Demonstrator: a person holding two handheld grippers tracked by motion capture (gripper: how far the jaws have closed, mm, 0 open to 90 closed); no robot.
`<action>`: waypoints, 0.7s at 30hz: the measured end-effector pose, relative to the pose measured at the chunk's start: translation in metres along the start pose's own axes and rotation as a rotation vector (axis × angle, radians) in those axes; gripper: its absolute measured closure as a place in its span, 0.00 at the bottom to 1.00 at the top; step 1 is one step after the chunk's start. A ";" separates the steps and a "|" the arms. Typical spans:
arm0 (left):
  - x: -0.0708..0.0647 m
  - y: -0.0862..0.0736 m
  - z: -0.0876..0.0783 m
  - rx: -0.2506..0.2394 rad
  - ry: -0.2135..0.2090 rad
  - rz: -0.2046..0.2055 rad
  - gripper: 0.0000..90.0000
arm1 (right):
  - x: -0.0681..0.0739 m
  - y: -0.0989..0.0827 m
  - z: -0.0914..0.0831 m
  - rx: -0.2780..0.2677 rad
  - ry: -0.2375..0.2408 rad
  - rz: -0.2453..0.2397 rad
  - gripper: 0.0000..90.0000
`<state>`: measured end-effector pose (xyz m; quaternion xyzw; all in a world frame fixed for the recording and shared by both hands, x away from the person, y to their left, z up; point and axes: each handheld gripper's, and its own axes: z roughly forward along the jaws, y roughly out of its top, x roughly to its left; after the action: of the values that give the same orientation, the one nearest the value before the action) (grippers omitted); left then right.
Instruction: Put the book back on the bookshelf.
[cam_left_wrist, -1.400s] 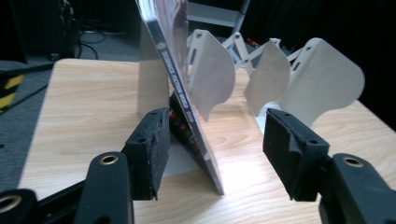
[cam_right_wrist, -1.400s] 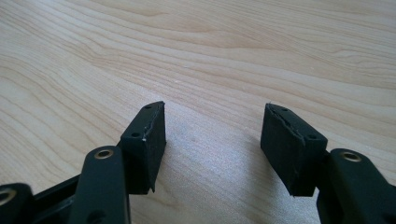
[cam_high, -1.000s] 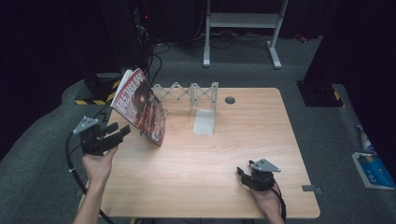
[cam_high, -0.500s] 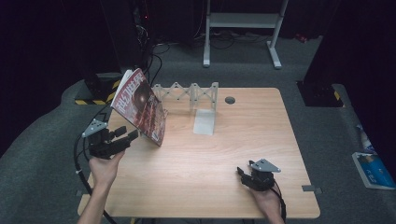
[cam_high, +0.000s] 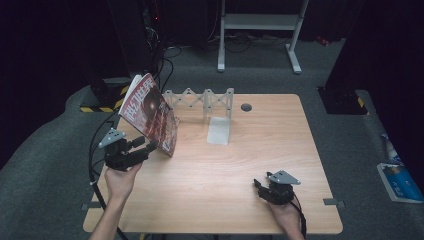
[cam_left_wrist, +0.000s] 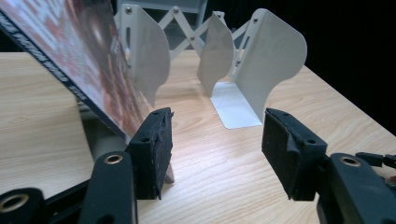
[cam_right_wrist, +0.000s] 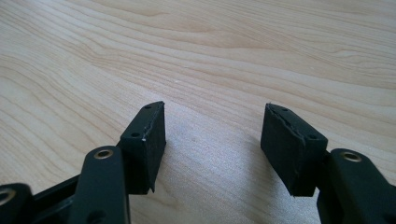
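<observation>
A red-covered magazine (cam_high: 150, 112) leans tilted against the left end of a white accordion file rack (cam_high: 205, 100) at the back of the wooden table (cam_high: 215, 170). My left gripper (cam_high: 147, 146) hovers at the magazine's lower near corner, open. In the left gripper view the magazine (cam_left_wrist: 79, 60) ends just behind the left pad, nothing sits between the jaws of the left gripper (cam_left_wrist: 217, 144), and the rack's dividers (cam_left_wrist: 275, 60) stand ahead. My right gripper (cam_high: 257, 187) rests on the table near the front right. In its own view the right gripper (cam_right_wrist: 217, 140) is open over bare wood (cam_right_wrist: 233, 46).
A dark round grommet (cam_high: 246, 107) sits in the tabletop right of the rack. A cable (cam_high: 95, 165) trails off the table's left edge. On the floor are a white metal stand (cam_high: 260, 30) behind the table and a blue-and-white item (cam_high: 400, 180) at the right.
My left gripper has moved right along the table's left edge, up to the magazine's lower corner. The right gripper has stayed put.
</observation>
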<state>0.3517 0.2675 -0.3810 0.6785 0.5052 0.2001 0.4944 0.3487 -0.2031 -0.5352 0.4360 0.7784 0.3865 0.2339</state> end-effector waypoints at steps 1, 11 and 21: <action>-0.001 0.000 0.001 0.002 -0.003 0.003 0.48 | 0.000 0.000 0.000 0.001 0.000 0.004 0.45; -0.009 -0.005 0.011 0.021 -0.034 0.005 0.46 | 0.000 0.000 0.000 0.000 -0.001 -0.001 0.45; -0.018 -0.009 0.022 0.034 -0.069 0.011 0.46 | 0.000 0.000 0.000 0.000 -0.001 0.000 0.45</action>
<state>0.3571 0.2415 -0.3944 0.6959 0.4876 0.1708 0.4988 0.3485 -0.2030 -0.5353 0.4362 0.7782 0.3864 0.2340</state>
